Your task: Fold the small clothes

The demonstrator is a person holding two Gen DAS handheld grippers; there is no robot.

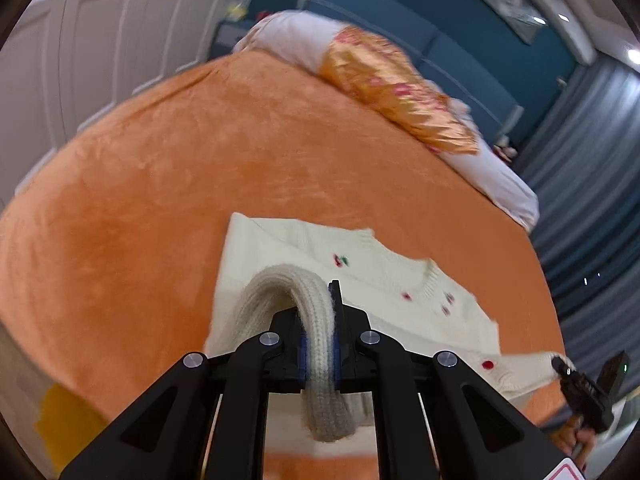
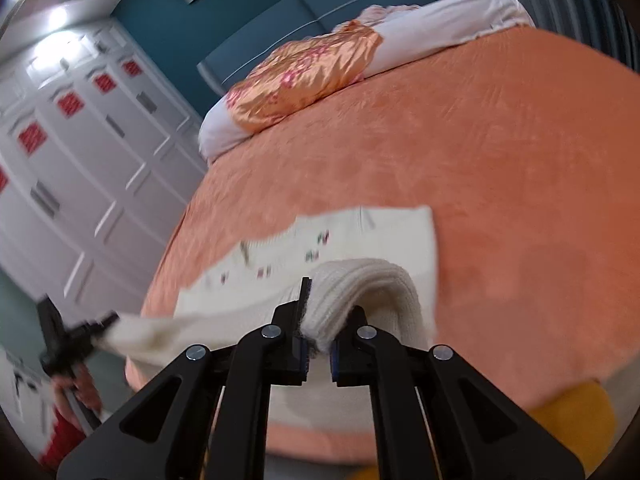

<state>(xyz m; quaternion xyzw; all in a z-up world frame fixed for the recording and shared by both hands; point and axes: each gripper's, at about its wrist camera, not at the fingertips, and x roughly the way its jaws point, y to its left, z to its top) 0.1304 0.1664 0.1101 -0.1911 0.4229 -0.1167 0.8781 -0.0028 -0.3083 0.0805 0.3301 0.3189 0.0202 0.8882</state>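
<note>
— Ribbed knit fills the left gripper (image 1: pixel 319 350): it pinches a cuff of the cream sweater (image 1: pixel 320 252), which loops up over the fingers. What of the other side?

— Much the same. The right gripper (image 2: pixel 319 354) nips the other cuff, thick folded knit wedged between its pads. Each gripper also shows small at the edge of the other's view, with a sleeve stretched out to it.

— Where does the sweater lie?

— Body flat on the orange bed (image 2: pixel 500 152), near its foot edge, sleeves drawn out sideways.

— How should it handle?

— Probably soft, light and stretchy, so it sags between grips; cuffs and hem look like the firmest places to hold.

— Anything in the way?

— Hardly. A shiny orange pillow (image 1: pixel 396 88) and white bedding (image 2: pixel 452 20) sit at the head edge, well apart; white wardrobe doors (image 2: pixel 88 152) stand beside the bed.
</note>
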